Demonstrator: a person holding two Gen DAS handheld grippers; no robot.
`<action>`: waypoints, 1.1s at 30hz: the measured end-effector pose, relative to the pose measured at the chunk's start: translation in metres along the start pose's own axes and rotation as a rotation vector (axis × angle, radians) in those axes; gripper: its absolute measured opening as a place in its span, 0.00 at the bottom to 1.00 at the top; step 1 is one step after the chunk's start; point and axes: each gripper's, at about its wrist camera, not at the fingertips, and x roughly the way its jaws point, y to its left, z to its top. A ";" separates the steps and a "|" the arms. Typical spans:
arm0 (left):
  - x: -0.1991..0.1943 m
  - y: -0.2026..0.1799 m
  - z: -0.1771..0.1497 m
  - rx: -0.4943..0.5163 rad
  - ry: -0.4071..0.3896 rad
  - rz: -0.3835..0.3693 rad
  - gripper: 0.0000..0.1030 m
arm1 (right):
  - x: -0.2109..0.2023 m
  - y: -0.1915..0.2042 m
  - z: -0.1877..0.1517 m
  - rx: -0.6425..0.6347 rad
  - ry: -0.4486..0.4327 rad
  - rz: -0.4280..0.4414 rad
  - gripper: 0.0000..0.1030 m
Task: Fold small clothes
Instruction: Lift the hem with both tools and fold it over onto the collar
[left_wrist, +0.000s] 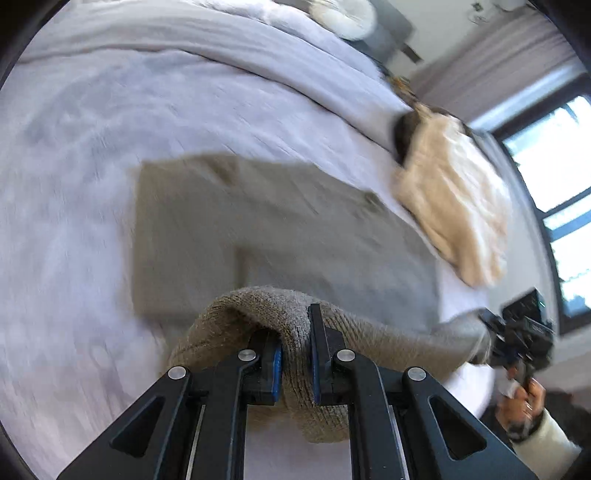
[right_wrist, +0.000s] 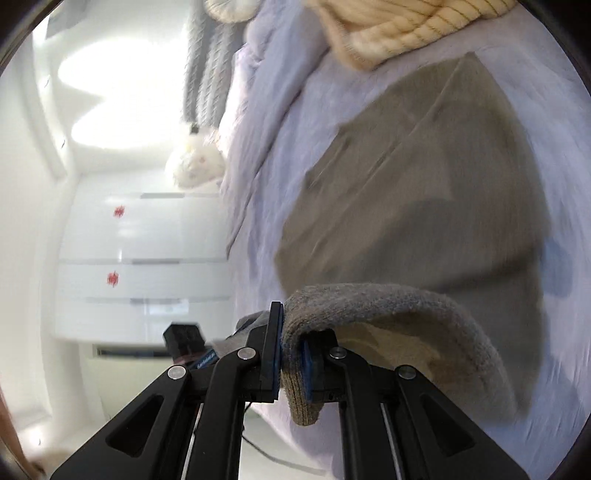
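A corner of the taupe knit garment (left_wrist: 291, 332) is pinched between the blue pads of the left gripper (left_wrist: 296, 363) at the bottom centre of the left wrist view, and the rest of the cloth is spread flat on the pale lilac bedding (left_wrist: 92, 155) through the middle of the frame. Another bunched edge of the same garment (right_wrist: 369, 306) is clamped in the right gripper (right_wrist: 290, 363), low in the right wrist view. A cream knit (left_wrist: 454, 206) is seen at the right, beside the garment.
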 end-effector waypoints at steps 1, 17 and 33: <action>0.011 0.004 0.006 -0.006 -0.009 0.026 0.13 | 0.009 -0.012 0.016 0.026 -0.004 -0.008 0.10; 0.029 0.018 0.017 0.008 -0.079 0.226 0.75 | 0.036 -0.093 0.067 0.272 -0.026 0.111 0.29; 0.076 0.019 0.006 -0.098 0.141 -0.103 0.75 | 0.049 -0.082 0.087 0.327 -0.025 0.284 0.58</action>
